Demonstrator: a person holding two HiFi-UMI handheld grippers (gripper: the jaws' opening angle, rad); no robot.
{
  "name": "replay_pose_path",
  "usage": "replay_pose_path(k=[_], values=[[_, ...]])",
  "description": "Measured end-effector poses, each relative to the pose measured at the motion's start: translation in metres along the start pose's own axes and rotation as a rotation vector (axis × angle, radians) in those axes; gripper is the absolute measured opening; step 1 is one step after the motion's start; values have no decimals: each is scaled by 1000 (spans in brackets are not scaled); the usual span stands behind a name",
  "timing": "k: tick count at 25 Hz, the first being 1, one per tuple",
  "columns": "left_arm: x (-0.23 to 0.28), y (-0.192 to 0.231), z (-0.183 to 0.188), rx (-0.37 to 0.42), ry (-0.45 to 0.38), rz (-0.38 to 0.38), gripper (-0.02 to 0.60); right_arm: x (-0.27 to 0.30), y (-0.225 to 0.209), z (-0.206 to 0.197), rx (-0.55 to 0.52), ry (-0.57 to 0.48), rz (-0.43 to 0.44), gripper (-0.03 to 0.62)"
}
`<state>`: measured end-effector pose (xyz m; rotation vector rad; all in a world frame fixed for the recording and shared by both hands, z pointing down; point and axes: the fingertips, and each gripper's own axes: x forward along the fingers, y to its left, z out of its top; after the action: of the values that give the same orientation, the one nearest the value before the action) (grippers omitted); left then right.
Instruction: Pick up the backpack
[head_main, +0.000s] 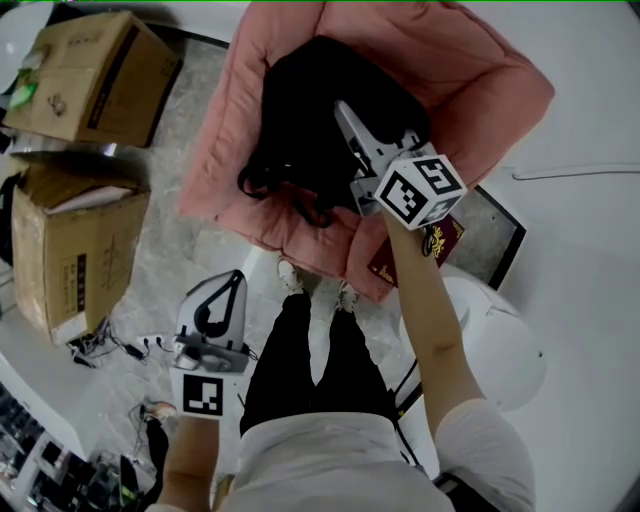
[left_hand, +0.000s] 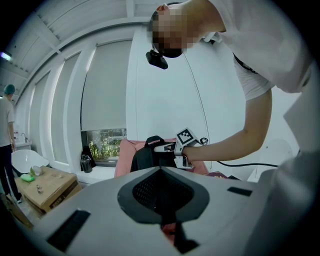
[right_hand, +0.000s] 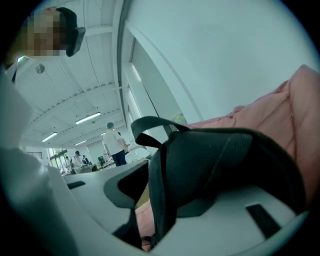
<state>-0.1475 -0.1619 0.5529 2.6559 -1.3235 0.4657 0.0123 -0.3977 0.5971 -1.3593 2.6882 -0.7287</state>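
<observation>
A black backpack (head_main: 310, 120) stands on a pink padded seat (head_main: 480, 90). My right gripper (head_main: 345, 112) reaches onto its top from the right. In the right gripper view the backpack (right_hand: 215, 165) fills the space between the jaws of the right gripper (right_hand: 170, 195): it rests on the right jaw, and a thin gap shows at the left pad, so the gripper is open around it. A black handle loop (right_hand: 150, 127) rises above. My left gripper (head_main: 232, 280) hangs low at my left side, shut and empty. From there the backpack (left_hand: 145, 157) and the right gripper (left_hand: 157, 148) show ahead.
Two cardboard boxes (head_main: 90, 75) (head_main: 70, 250) stand on the floor at the left, with cables (head_main: 110, 350) beside them. A dark red booklet (head_main: 440, 245) lies under my right arm. A white rounded object (head_main: 500, 350) sits at the right. People stand far off (right_hand: 115, 145).
</observation>
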Motion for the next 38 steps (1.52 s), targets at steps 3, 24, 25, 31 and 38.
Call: replay_pose_path(k=[3,24,25,31,38], values=[[0,1,-2,2,6,-2,15,1,7,5,2,-27,19,162],[-16,27,-1,-3,4,87,15,-12,-7,7,-168,37,-19,37],[-18,31,2,-5,-5,100,15,-12,-5,8,-183,40,-22,37],[-32,46,14,2,-53,152,15,-21,13,15,-233,27,-14,37],[-37,42,16,-11,-79,155,15,-29,40,18,-188,27,59,37]])
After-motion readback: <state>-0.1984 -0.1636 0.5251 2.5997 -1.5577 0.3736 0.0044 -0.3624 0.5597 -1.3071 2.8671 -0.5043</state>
